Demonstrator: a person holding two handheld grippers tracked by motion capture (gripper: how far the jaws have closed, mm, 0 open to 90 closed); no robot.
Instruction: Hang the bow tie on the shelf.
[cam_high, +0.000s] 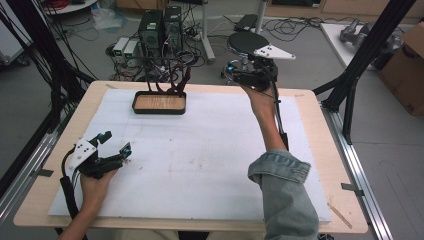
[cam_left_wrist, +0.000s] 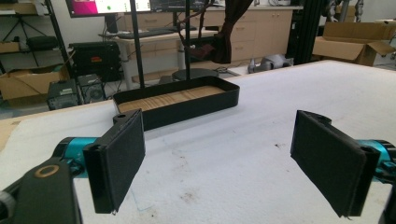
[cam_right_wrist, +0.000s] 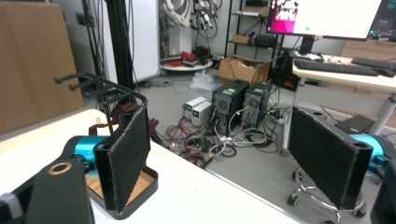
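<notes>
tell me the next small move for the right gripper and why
Probably swing the right gripper left and down toward the rack rising from the tray. Its jaws stand open and empty, raised past the table's far edge, and the dark red straps on the rack are the nearest things to it.

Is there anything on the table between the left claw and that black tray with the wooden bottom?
No. The high view shows bare white mat between the open left claw and the black wooden-bottomed tray.
</notes>
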